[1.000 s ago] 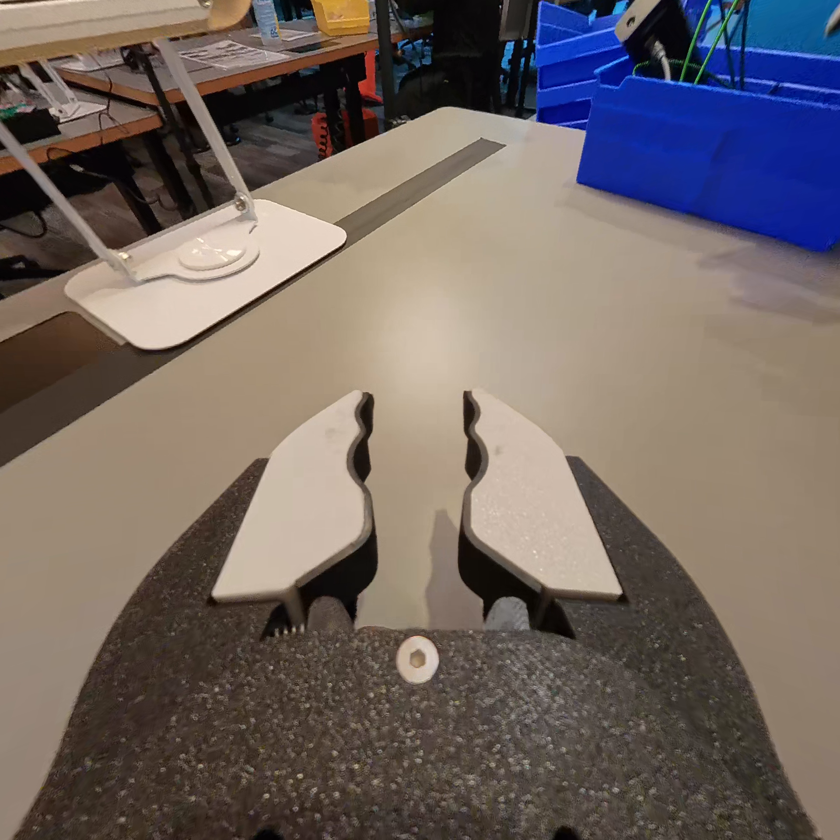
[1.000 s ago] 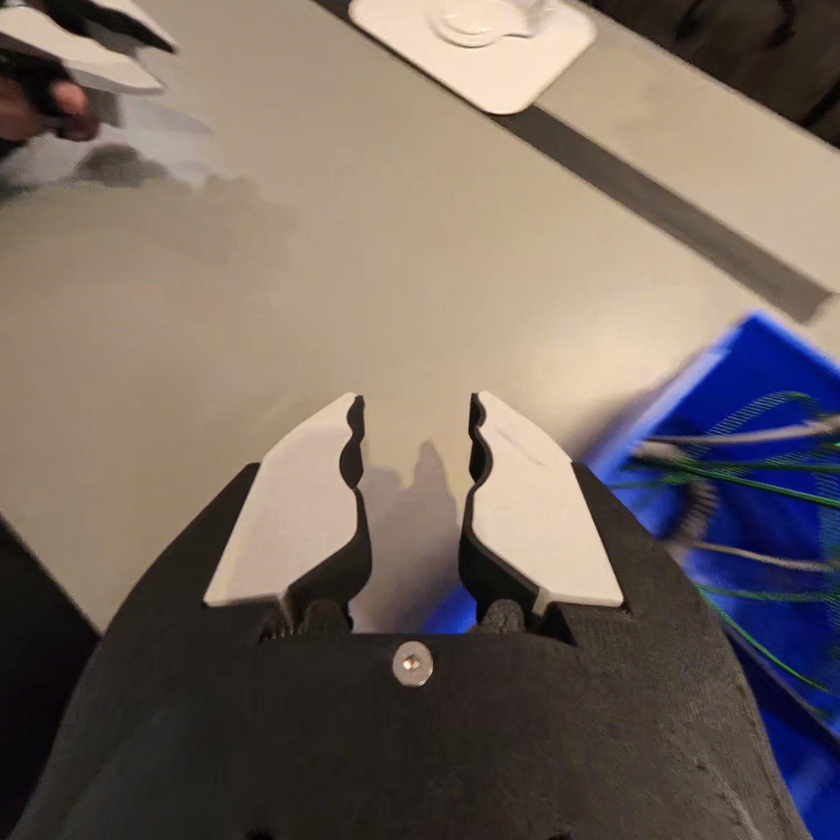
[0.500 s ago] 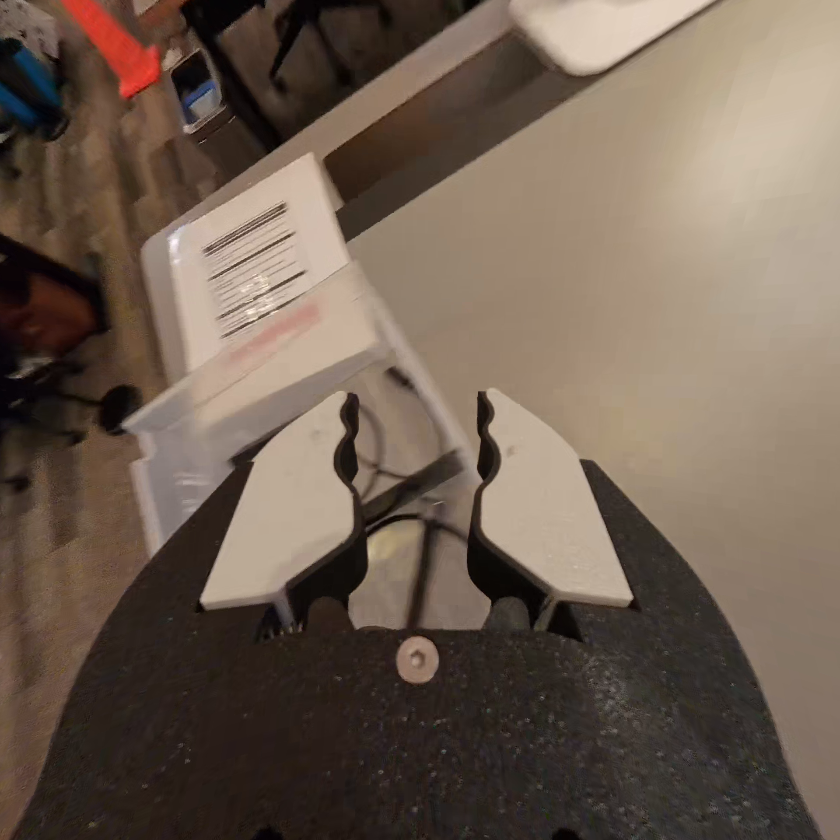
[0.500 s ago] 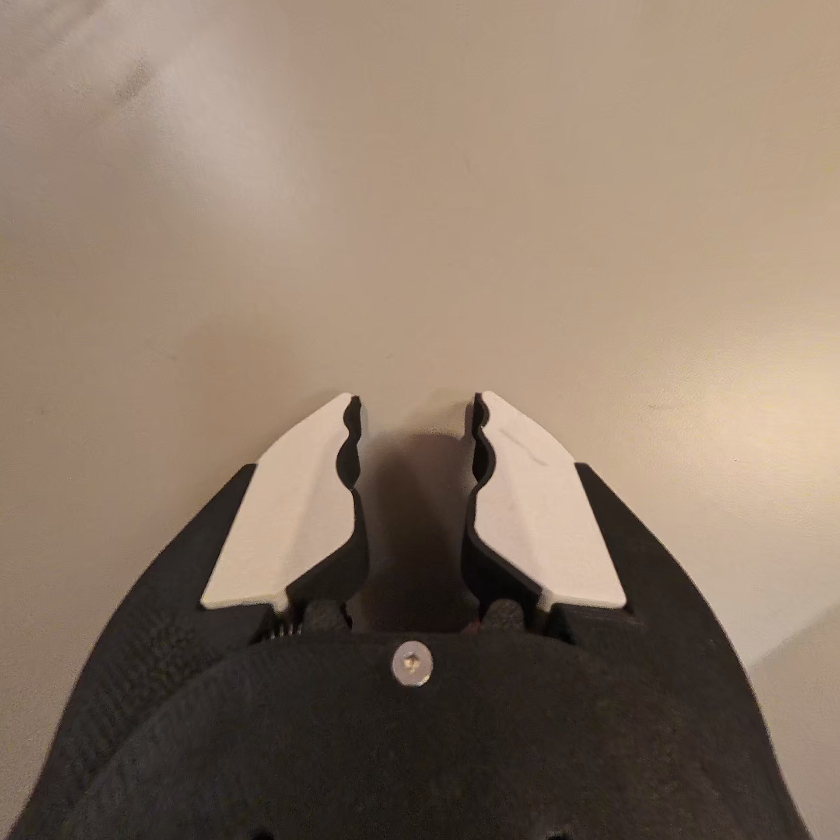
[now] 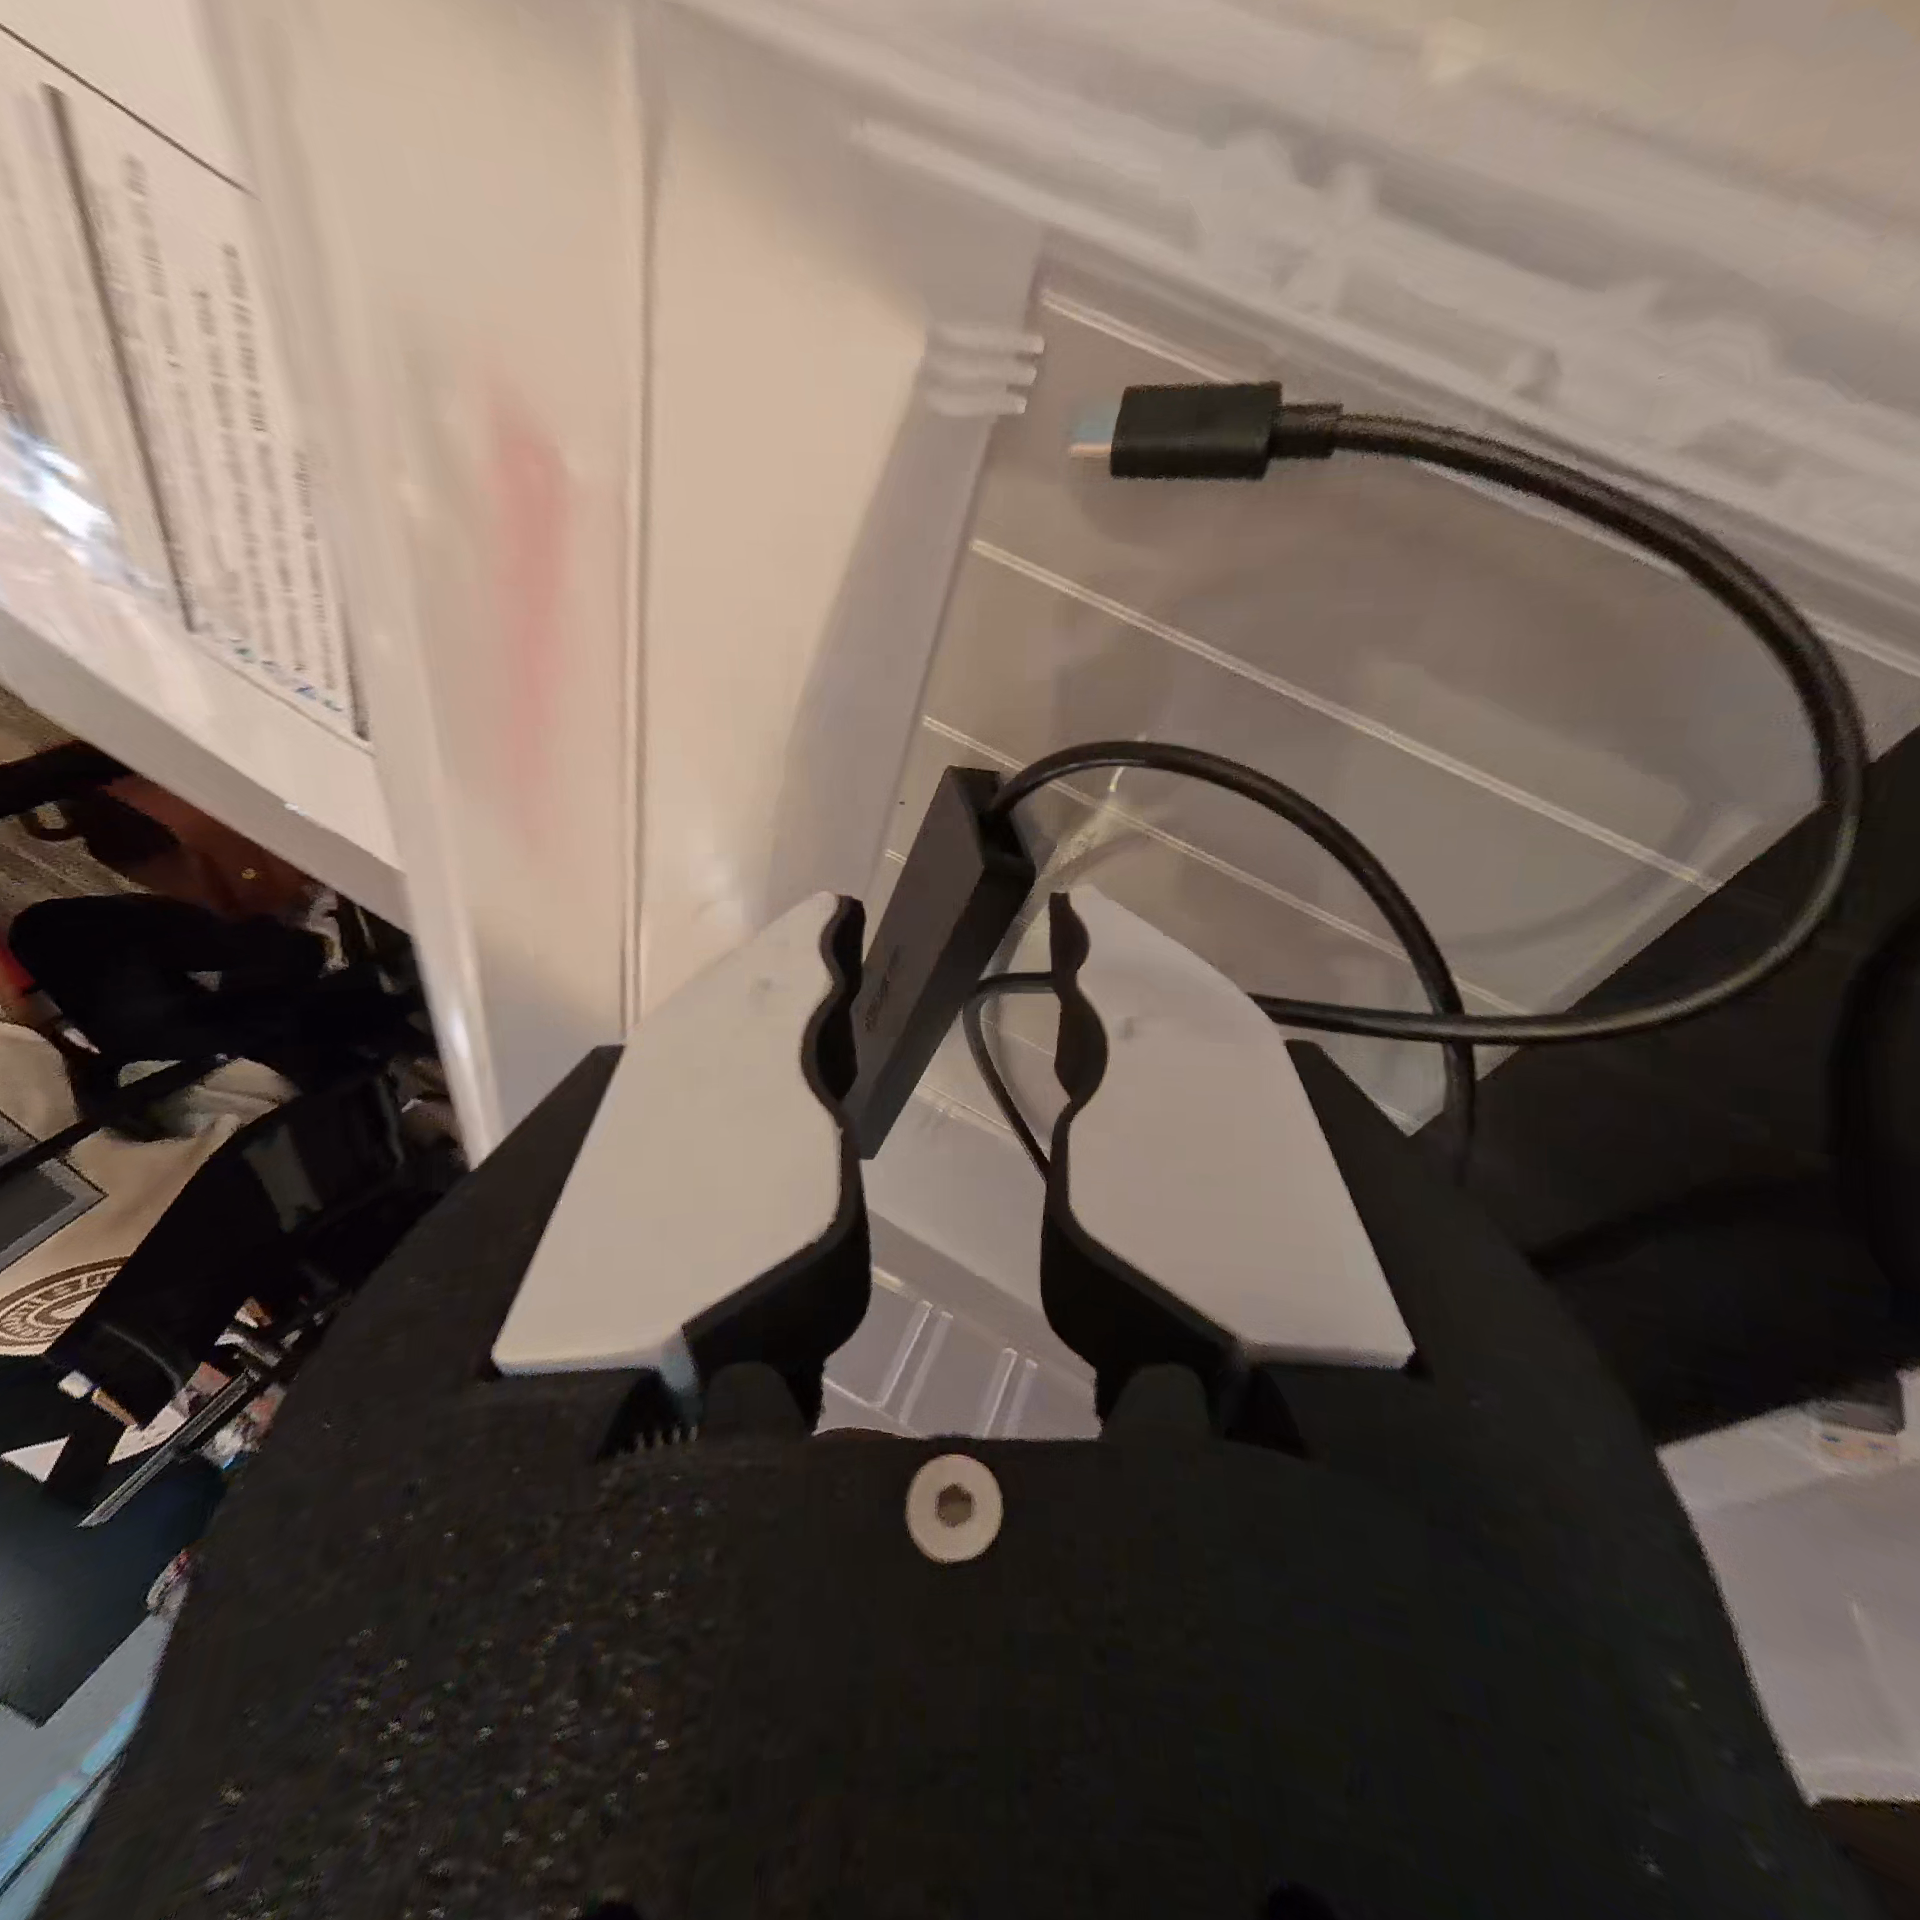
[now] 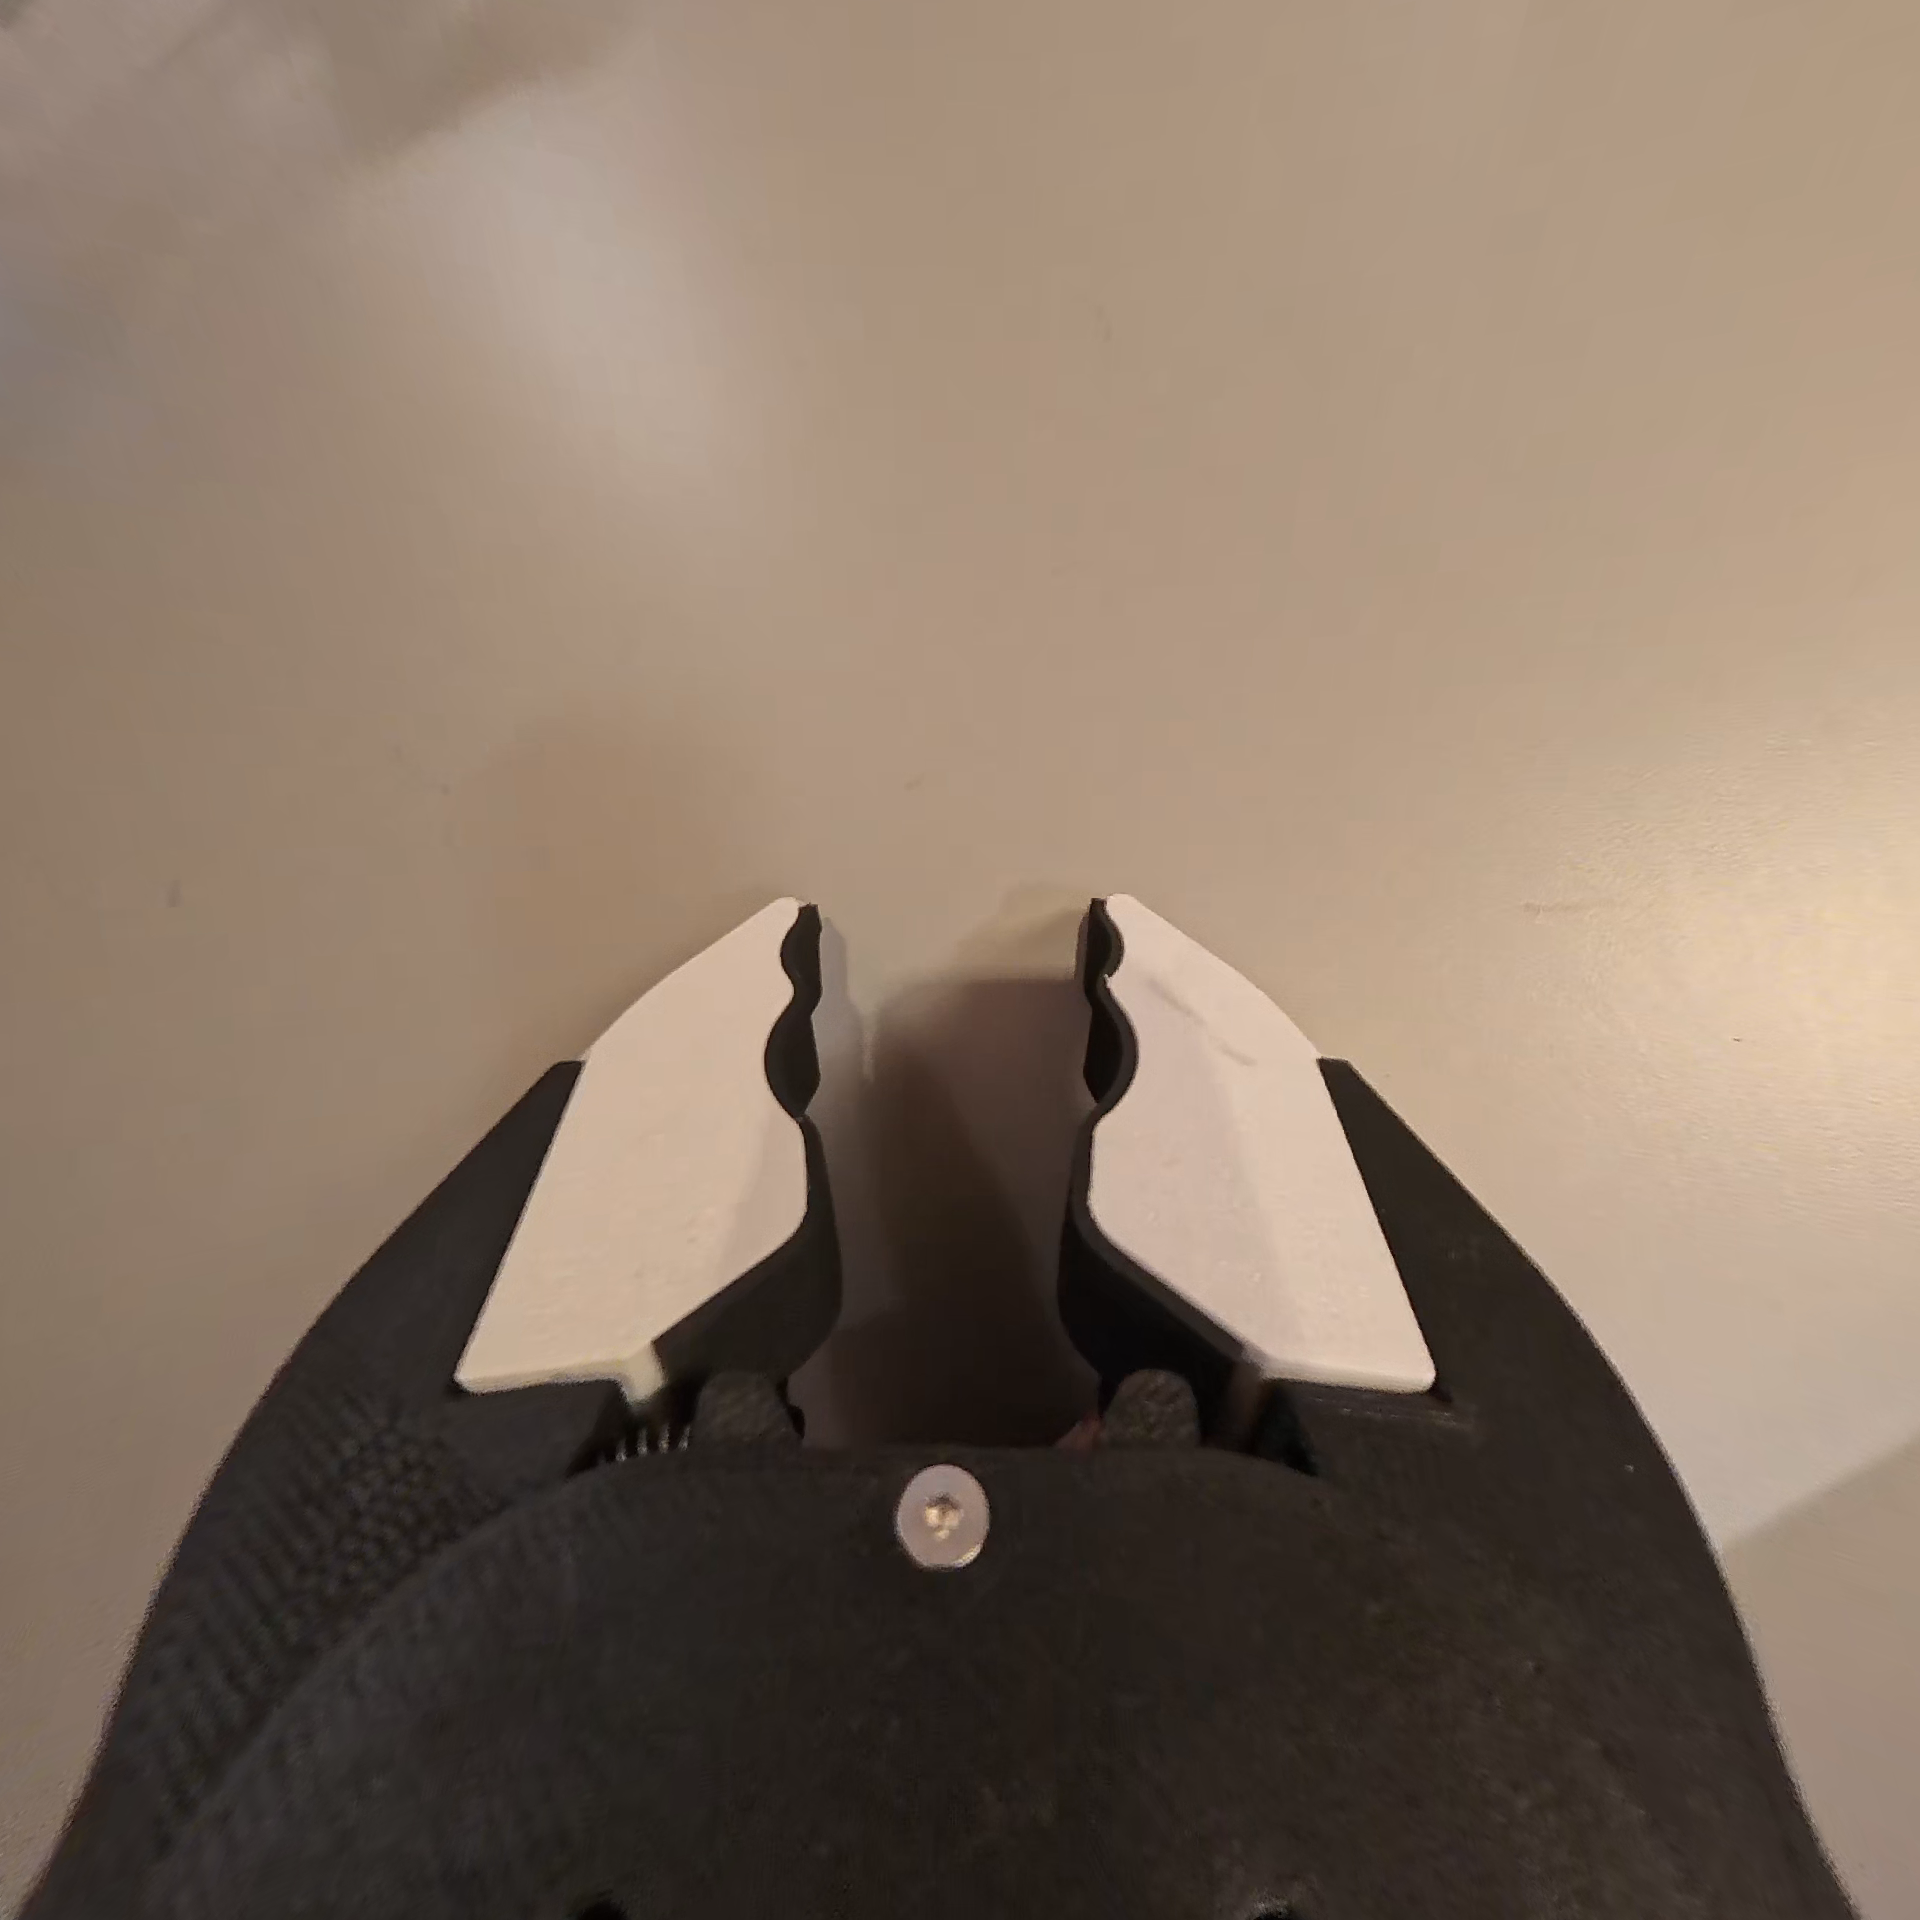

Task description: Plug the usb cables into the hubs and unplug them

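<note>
In the left wrist view a slim black USB hub (image 5: 935, 935) stands tilted inside a clear plastic bin (image 5: 1351, 665). Its black cable (image 5: 1766, 644) loops round to the right and ends in a loose black plug (image 5: 1195, 431) near the bin's far wall. My left gripper (image 5: 956, 925) is open inside the bin with the hub between its fingers, close against the left finger and apart from the right one. My right gripper (image 6: 951, 914) is open and empty, tips close above the bare beige table (image 6: 935, 416).
The bin's white lid (image 5: 520, 312) with a paper label (image 5: 156, 364) stands at the left. A large dark shape (image 5: 1714, 1039) lies at the right of the bin. Dark clutter on the floor (image 5: 156, 1091) shows at the lower left. One gripper's finger ends stand about 65 cm off the other's.
My left gripper has swung from the table to the bin and gone down into it, so the hub now sits between its fingers. The right gripper settled over the bare table and stays open.
</note>
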A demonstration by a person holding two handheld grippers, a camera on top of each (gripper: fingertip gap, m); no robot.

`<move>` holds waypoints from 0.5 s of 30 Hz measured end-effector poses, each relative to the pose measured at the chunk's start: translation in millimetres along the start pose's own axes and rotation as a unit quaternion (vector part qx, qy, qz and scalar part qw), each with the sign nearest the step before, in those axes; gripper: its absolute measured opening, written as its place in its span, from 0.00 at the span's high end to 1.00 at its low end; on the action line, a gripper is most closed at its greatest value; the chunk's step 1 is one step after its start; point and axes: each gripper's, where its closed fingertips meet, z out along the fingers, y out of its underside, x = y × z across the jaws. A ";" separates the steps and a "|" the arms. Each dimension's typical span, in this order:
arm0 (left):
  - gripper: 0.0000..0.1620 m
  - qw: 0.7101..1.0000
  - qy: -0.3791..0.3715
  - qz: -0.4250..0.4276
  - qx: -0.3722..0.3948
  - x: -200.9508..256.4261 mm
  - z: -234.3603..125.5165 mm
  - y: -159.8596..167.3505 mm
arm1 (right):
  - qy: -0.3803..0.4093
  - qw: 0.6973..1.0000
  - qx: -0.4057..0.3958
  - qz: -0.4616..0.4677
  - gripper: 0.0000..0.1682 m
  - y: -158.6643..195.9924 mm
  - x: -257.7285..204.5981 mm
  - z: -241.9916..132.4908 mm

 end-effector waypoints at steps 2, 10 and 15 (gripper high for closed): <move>0.80 0.999 0.010 0.018 -0.034 0.9 12.3 5.2 | -0.003 1.000 0.001 0.003 0.71 -0.4 0.1 -0.4; 0.93 0.997 -0.059 0.028 -0.049 -19.5 -4.1 7.7 | -0.010 1.000 0.006 0.012 0.71 -1.7 0.6 -1.4; 0.94 0.981 -0.193 -0.026 -0.009 -60.2 -94.2 13.3 | -0.012 1.000 0.005 0.008 0.71 -1.4 -0.6 -1.2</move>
